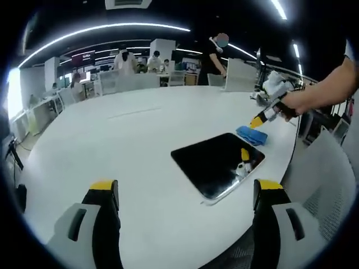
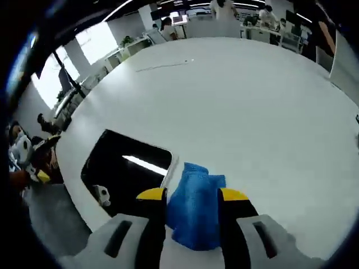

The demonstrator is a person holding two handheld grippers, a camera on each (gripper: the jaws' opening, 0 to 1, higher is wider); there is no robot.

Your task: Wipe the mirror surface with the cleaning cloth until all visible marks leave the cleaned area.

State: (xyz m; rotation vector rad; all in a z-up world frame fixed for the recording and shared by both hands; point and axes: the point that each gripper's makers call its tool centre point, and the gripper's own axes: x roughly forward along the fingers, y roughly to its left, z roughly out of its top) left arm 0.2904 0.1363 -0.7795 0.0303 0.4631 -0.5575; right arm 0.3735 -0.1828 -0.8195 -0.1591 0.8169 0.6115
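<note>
My right claw [image 2: 192, 196] grips the crumpled blue cleaning cloth [image 2: 196, 210] near the white table's [image 2: 252, 112] edge. The dark rectangular mirror [image 2: 126, 171] lies just to its left. My left claw [image 1: 188, 188] hangs spread and empty.

this is a big open-plan office. a wide round white bench [image 1: 129, 140] stands in front, with rows of desks [image 1: 120, 78] and screens behind it, people standing and sitting at them, long strip lights [image 1: 101, 31] curving overhead, and bright windows [image 2: 98, 42] along one wall.
</note>
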